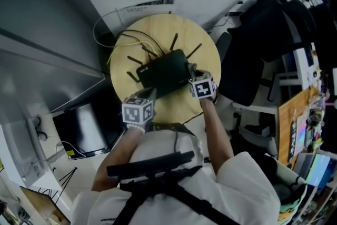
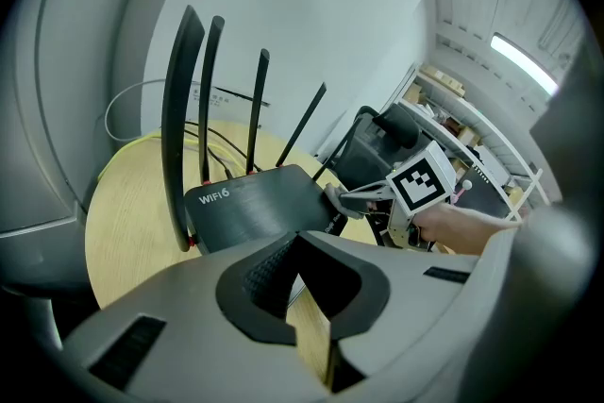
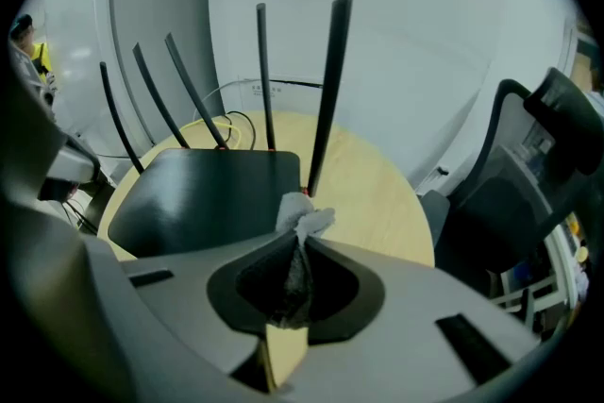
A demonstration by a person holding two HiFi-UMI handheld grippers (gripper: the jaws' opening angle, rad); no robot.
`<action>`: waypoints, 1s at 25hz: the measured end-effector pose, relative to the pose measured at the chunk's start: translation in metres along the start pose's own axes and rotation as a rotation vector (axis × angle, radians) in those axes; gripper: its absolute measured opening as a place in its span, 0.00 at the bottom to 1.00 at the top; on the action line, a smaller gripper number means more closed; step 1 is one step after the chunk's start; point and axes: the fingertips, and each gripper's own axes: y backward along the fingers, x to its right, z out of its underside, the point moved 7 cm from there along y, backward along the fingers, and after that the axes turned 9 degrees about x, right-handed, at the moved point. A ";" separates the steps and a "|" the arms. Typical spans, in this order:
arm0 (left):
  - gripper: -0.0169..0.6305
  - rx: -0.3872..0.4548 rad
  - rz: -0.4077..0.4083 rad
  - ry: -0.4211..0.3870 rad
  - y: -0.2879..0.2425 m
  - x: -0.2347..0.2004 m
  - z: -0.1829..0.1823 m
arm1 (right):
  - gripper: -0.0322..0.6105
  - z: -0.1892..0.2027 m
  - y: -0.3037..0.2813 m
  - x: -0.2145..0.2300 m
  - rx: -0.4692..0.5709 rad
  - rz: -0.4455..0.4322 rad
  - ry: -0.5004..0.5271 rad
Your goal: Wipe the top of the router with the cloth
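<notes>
A black router (image 1: 163, 72) sits about in the middle of a round wooden table (image 1: 202, 45), with its antennas (image 3: 326, 90) standing along the far edge at 12 o'clock. Yellow and black cables (image 1: 126, 38) trail off toward 10 o'clock.

The right gripper (image 3: 300, 239) comes in from 4 o'clock with its jaws clamped on a small white cloth (image 3: 304, 220). A crumpled tuft of the cloth pokes out past the tips and rests on the router's near right corner, just by the base of one antenna.

The left gripper (image 2: 300, 239) is at the router's near left edge, around 7 o'clock. Its jaws are closed tip to tip right against that edge (I can't tell whether they pinch the casing or only press against it).

A dark office chair (image 1: 263, 34) stands beyond the table at 3 o'clock.
</notes>
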 end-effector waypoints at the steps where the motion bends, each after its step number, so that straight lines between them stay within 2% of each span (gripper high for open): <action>1: 0.01 0.003 0.001 0.000 0.001 0.000 0.000 | 0.11 0.001 0.001 -0.003 0.002 -0.006 0.004; 9: 0.01 0.015 -0.017 0.006 0.016 0.000 0.010 | 0.11 -0.001 0.008 -0.046 0.027 -0.086 0.027; 17: 0.01 0.031 -0.047 0.030 0.041 -0.008 0.022 | 0.11 -0.004 0.013 -0.117 0.043 -0.204 0.070; 25: 0.01 0.038 -0.071 0.040 0.062 -0.021 0.032 | 0.11 -0.003 0.018 -0.167 0.042 -0.277 0.108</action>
